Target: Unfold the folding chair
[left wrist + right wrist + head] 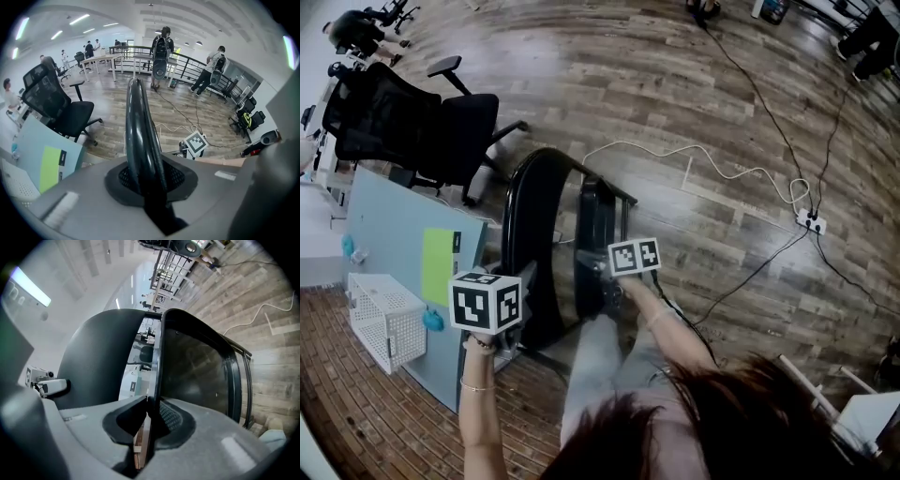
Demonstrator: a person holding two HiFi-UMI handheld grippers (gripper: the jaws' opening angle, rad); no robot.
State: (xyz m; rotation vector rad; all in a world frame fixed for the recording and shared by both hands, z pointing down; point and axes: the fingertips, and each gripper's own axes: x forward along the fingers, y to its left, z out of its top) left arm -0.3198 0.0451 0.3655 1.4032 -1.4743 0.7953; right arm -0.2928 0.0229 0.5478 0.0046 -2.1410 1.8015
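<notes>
- Wood-plank floor (675,84) runs through an open office; the head view looks steeply down on it.
- Left tongs (146,185) are narrow, with both pads pressed on the black frame tube (138,126) of the chair (534,234); the tube rises straight up out of the grip.
- Right tongs (151,420) are narrow too, pinching the thin edge of the seat panel (197,376), whose dark face fills that gripper view's right side.
- Both grips sit at the top of the chair, the left one on the curved frame, the right one on the seat beside it.
- Chair stands upright on the floor just before the person's legs, frame and seat near each other.
- Blue-grey panel (389,234) with a green sheet (439,264) leans just left of the chair; a white basket (384,323) sits by it.
- Black office chair (422,122) stands beyond the panel.
- White cable (694,155) snakes across the floor to a power strip (811,222).
- People (161,49) stand by a railing (187,63) far back in the left gripper view.
</notes>
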